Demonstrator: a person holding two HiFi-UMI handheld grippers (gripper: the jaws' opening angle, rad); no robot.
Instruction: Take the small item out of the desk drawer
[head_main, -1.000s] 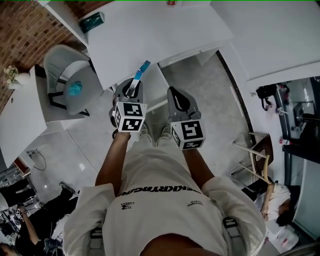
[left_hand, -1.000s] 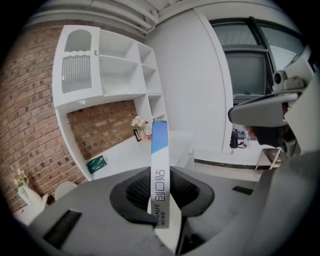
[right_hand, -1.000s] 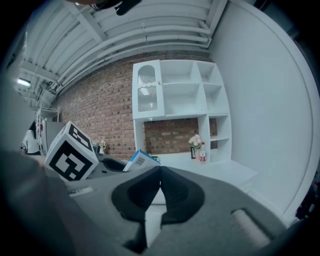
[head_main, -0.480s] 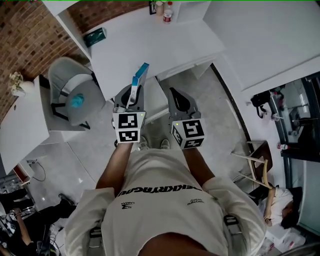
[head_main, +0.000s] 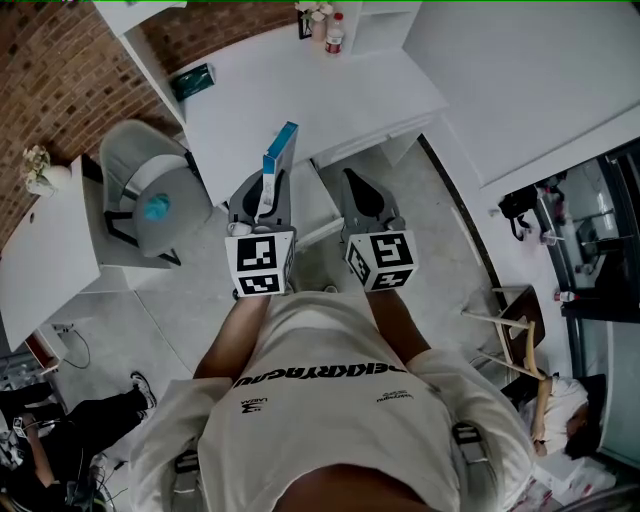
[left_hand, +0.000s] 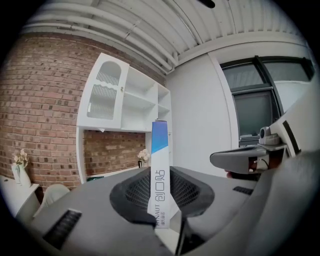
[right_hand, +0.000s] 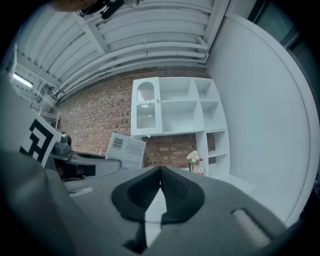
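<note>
2 grippers are hovering side by side in the head view. The left gripper (head_main: 262, 200) is pinching a slim blue-and-white cardboard box (head_main: 278, 158) upright over the smooth white desk (head_main: 330, 100).

In the left gripper view, dark meshed pads (left_hand: 135, 192) are clamping and hiding the box's bottom end.

In the right gripper view, the right gripper (right_hand: 159, 175) is sitting closed and empty. The box's barcode print is too small to read.

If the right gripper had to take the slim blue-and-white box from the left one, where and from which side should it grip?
Probably the box by its free blue end, pinched across the broad faces, coming in over the top edge. The left gripper clamps the bottom end, and a broad face faces the right gripper.
</note>
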